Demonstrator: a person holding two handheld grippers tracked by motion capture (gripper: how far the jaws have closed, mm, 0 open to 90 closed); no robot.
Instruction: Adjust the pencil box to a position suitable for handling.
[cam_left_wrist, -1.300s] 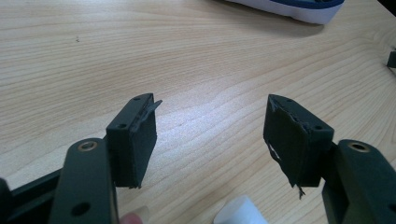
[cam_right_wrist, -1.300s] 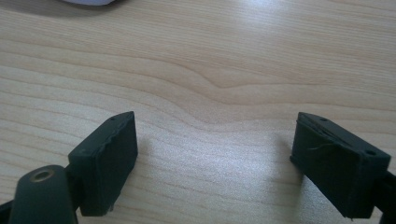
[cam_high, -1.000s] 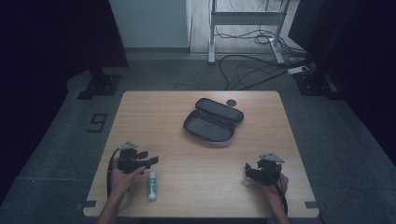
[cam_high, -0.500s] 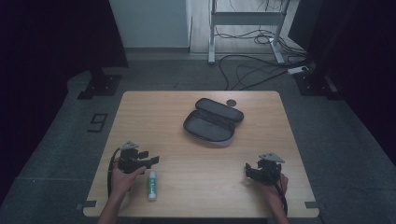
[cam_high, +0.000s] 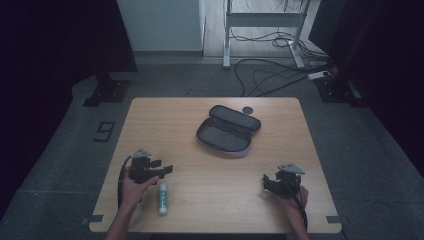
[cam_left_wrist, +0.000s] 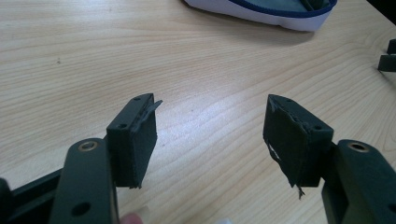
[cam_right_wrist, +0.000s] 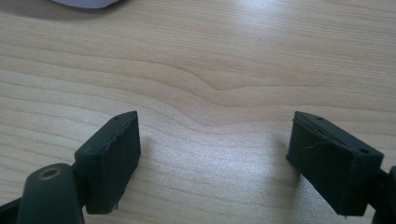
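The small white tube with a green label (cam_high: 163, 198), probably a glue stick or balm, lies flat on the light wooden desk (cam_high: 150, 115) near its front left corner, its long axis running from the front edge toward the back. The left gripper (cam_high: 159, 169) sits just beside it, at the tube's far end and slightly to its left, jaws spread wide with nothing between them. The right gripper (cam_high: 269, 184) rests near the front right corner, well apart from the tube, jaws likewise wide and empty.

The likeliest trouble is a roll. The tube is round and lies loose on smooth wood, so a jaw that meets it off-centre could nudge it sideways toward the front edge, which is near. Closing across the capped end rather than the body could also let it squirt out of the pads. Both pads (cam_left_wrist: 140, 135) look frayed at their edges, which I judge may weaken the hold on a slick plastic surface.

The grey zipped pencil case lying open with a white, blue-trimmed rim (cam_high: 227, 132) stands near the middle of the desk, toward the back edge, with a small dark round disc (cam_high: 247, 109) just behind it.

The high view gives the tube's place relative to both hands. The left gripper view (cam_left_wrist: 210, 135) looks over bare wood toward the case (cam_left_wrist: 261, 9), and gives the pad wear. The right gripper view (cam_right_wrist: 215, 149) confirms open jaws above bare grain.
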